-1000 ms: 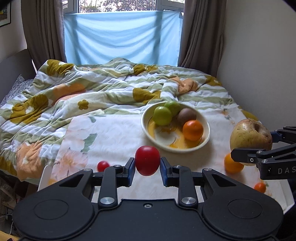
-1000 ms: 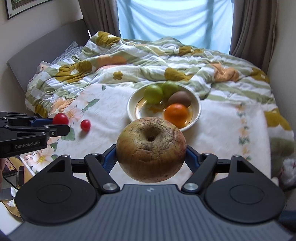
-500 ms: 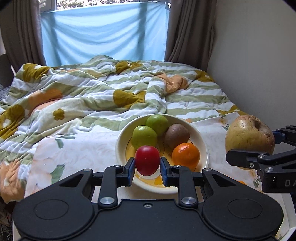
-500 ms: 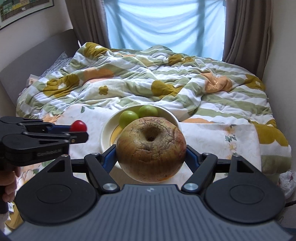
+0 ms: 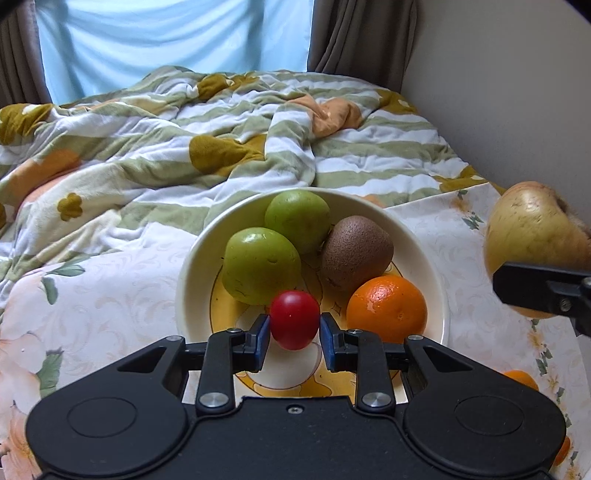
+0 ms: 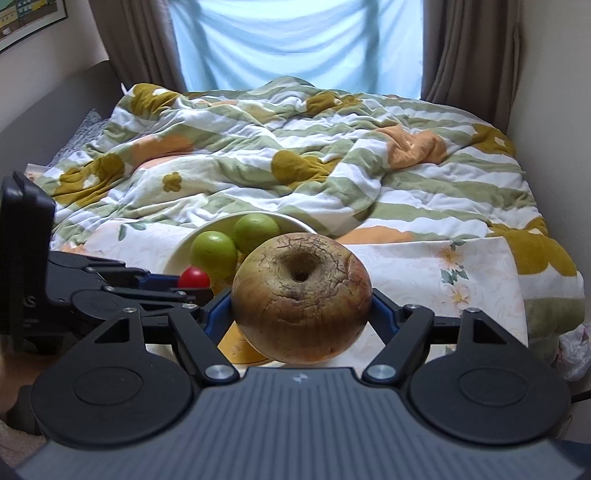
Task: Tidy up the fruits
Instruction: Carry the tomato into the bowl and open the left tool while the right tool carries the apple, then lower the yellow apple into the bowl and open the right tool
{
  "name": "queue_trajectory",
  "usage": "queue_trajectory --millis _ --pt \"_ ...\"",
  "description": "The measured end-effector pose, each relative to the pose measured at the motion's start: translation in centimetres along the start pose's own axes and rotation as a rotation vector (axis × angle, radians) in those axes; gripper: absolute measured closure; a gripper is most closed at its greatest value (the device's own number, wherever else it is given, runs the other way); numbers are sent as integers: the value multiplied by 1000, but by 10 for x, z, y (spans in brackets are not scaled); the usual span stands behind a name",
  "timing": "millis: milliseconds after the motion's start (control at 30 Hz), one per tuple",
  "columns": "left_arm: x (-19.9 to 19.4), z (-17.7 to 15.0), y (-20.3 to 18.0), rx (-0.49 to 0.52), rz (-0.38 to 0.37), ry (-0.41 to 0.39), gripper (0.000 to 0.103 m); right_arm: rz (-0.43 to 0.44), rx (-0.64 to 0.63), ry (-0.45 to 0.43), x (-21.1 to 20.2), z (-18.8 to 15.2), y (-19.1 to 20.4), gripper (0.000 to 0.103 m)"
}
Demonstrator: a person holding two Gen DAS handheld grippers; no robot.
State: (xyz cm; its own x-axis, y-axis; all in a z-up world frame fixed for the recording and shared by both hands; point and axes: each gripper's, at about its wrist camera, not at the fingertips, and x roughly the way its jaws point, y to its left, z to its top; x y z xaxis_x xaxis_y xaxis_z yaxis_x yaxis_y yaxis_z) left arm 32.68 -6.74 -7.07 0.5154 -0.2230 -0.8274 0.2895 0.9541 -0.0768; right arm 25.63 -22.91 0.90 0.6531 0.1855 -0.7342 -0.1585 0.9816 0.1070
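1. left wrist view: left gripper (image 5: 294, 328) clenched on a small red fruit (image 5: 294, 319), pads on both its sides, held over the near inner part of the bowl (image 5: 192, 273). judged reason: lined up to drop it in the free spot at the front.
2. the bowl sits on a floral cloth (image 5: 110, 291) on the bed, and holds two green fruits (image 5: 261, 270), a kiwi (image 5: 355, 253) and an orange (image 5: 386, 308), all crowded together toward the back and right. front-left floor is bare, so that is the likely landing place.
3. right edge: a big russet apple (image 5: 532, 236) in the right gripper, to the right of the bowl rim, apparently waiting its turn. another small orange fruit (image 5: 522, 378) lies on the cloth, not yet sorted.
4. no readable writing in this view.
5. right wrist view: right gripper (image 6: 301, 314) grasping the russet apple (image 6: 301, 295), jaws wide around it, stem pit facing the camera. the bowl (image 6: 177, 254) is beyond and left.
6. the left gripper (image 6: 194, 286) shows at left with the red fruit (image 6: 194, 277) over the bowl.
7. writing: a single letter, maybe "s", on the left gripper's body; the wall poster (image 6: 29, 18) is too small to read.
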Motion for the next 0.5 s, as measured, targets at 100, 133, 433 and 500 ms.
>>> queue_trajectory --millis 100,133,433,500 --pt "0 -1 1 2 -7 -8 47 -8 11 5 5 2 -5 13" --pt "-1 -1 2 6 -2 -16 24 -10 14 6 6 2 -6 13" --pt "-24 -9 14 12 60 -24 5 -7 10 3 10 6 -5 13" --pt "-31 -14 17 6 80 -22 5 6 0 4 11 7 0 13"
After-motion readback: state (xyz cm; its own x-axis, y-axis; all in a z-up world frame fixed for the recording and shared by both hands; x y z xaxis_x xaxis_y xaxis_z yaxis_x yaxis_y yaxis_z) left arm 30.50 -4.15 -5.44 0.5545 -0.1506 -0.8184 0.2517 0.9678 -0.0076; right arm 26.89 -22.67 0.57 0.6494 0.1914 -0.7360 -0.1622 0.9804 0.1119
